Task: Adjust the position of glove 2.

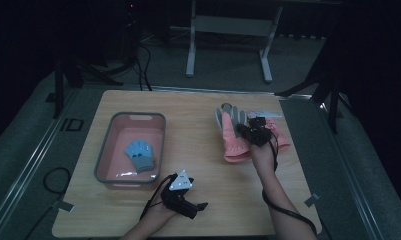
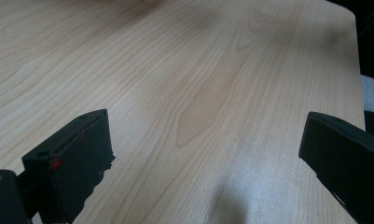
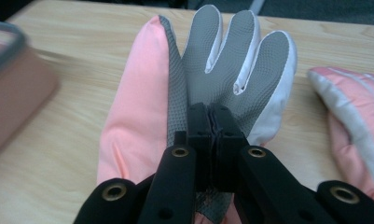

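A pink glove with a grey palm and fingers lies at the right of the wooden table. My right gripper is shut on it. In the right gripper view the two black jaws press together on the grey palm fabric of that glove, fingers pointing away. A second pink glove lies just to its right. My left gripper rests near the table's front edge, and its jaws stand wide open over bare wood.
A pink bin with a grey rim stands on the left half of the table and holds a small blue glove. Its corner is at the left in the right gripper view. A desk frame stands on the floor beyond the table.
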